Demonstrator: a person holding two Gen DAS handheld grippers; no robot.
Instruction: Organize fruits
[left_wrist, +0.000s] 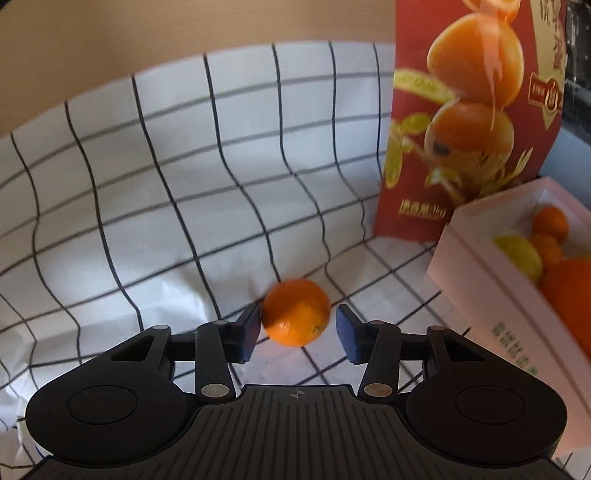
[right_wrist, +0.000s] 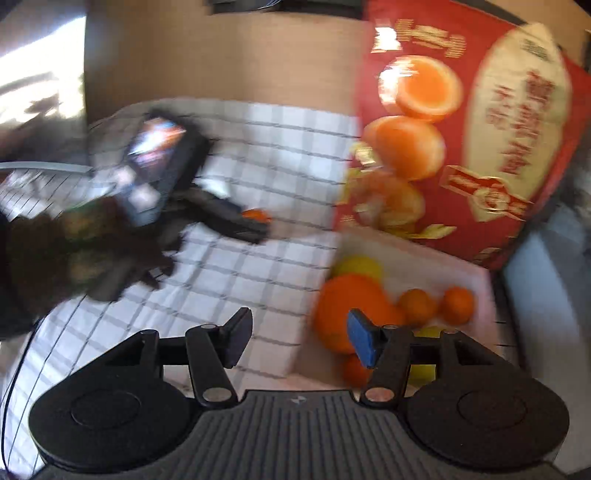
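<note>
- We take the step in hand to be the pick-up of the loose orange (left_wrist: 296, 312), which lies on the checked cloth (left_wrist: 155, 192) covering the bench, in front of the red fruit carton (left_wrist: 469, 122) and well to the left of the pink box (left_wrist: 491, 269).
- Our left gripper (left_wrist: 298, 328) has its fingers apart with the orange between them. The left pad (left_wrist: 248, 332) looks to be touching or almost touching the fruit, while a clear gap shows at the right pad, so nothing is clamped yet.
- To do this well, we should shift the gripper slightly left so the orange sits midway, then close evenly. A one-sided push would likely roll a round fruit away across the cloth.
- We should grip across the widest part of the orange, and only firmly enough to lift it, since the skin is smooth and the pads are narrow.
- The cloth is creased here, so we should keep the fingertips just above it to avoid pinching fabric with the fruit.
- Our right gripper (right_wrist: 301, 338) hangs over the near edge of the pink box with its fingers apart and empty.
- The box already holds a large orange fruit (right_wrist: 347, 306), small oranges (right_wrist: 458, 304) and a yellow fruit (right_wrist: 356, 267), so we judge the sorting well along. The right-wrist view is blurred, and we cannot count them reliably.
- For the drop, the emptier far corner of the box looks the best target.
</note>
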